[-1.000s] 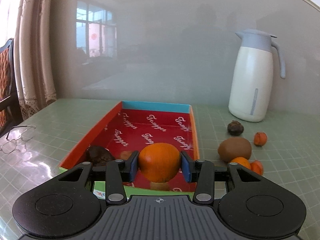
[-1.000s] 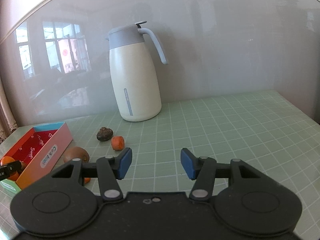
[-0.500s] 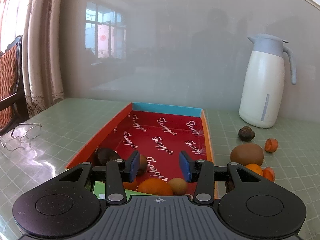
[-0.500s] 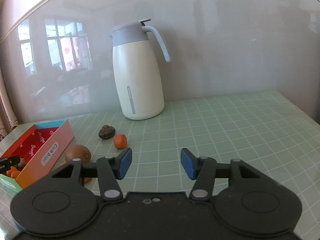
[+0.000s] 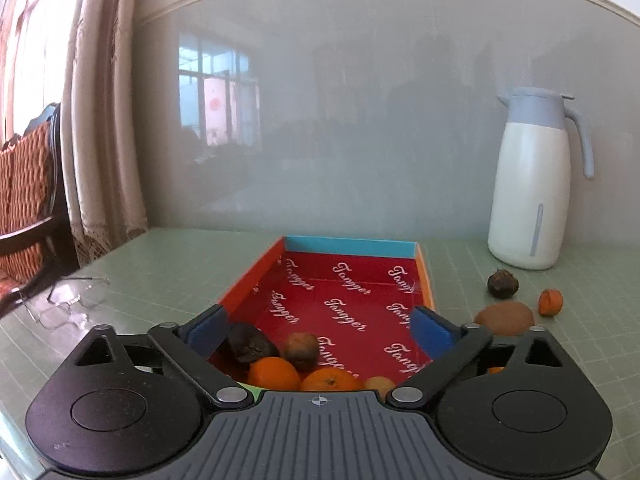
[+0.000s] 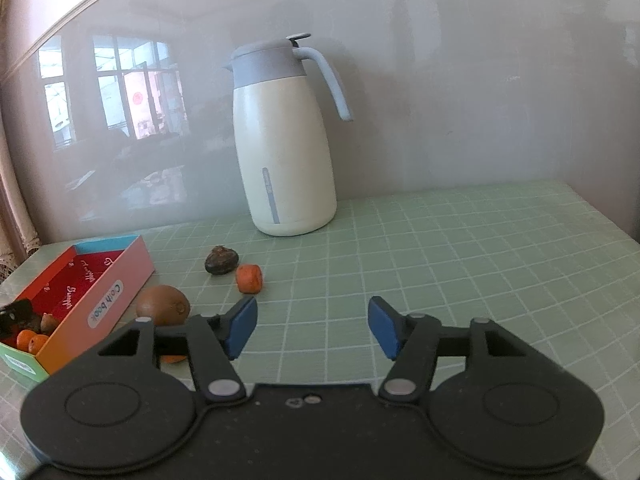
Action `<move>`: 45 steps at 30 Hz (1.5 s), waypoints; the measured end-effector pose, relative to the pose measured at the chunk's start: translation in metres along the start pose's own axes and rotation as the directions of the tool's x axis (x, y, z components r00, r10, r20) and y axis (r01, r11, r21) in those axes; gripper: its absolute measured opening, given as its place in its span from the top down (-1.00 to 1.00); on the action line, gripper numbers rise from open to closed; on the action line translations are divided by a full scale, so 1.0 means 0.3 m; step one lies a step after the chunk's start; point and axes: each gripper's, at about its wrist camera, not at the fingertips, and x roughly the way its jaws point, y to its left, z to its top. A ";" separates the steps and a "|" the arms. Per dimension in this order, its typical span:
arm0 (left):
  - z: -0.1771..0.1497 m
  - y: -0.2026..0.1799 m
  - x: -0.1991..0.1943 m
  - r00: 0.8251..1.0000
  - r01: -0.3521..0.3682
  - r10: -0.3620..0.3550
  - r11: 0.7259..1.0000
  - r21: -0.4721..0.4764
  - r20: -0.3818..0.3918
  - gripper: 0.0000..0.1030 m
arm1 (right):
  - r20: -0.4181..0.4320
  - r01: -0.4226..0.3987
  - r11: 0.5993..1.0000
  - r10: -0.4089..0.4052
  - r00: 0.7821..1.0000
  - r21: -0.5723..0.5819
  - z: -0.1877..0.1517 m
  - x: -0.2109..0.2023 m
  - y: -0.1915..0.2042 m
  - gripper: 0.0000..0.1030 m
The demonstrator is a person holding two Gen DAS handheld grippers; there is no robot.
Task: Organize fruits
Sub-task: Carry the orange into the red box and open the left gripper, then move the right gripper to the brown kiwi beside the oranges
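Note:
My left gripper hangs over the near end of the red box, jaws opening wide with nothing between the pads. In the box below lie two oranges, a dark fruit, a brown fruit and a small pale one. On the table right of the box sit a kiwi, a dark round fruit and a small orange fruit. Another orange piece peeks from behind my right gripper, whose jaws are opening, empty, above the green mat.
A white jug with a grey-blue lid and handle stands at the back by the glossy wall. Spectacles lie on the table left of the box. A chair and a curtain are at the far left.
The left gripper let go of the orange, which now lies in the box, then its jaws spread wide and it tilted up a little. The right jaws widened slightly.

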 end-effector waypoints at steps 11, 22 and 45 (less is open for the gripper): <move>-0.013 0.058 -0.007 0.993 -0.114 0.115 0.991 0.065 0.001 -1.00 | -0.011 -0.050 0.999 0.050 0.999 -0.014 0.000 0.032 0.095 -0.23; -0.027 0.184 -0.006 0.983 -0.183 0.184 0.982 0.040 -0.005 -1.00 | -0.038 -0.100 0.993 0.098 0.994 -0.069 -0.017 0.109 0.251 -0.23; -0.107 0.494 0.033 0.936 -0.343 0.333 0.936 -0.082 -0.118 -1.00 | -0.082 -0.134 0.977 0.122 0.989 -0.163 -0.039 0.259 0.499 -0.23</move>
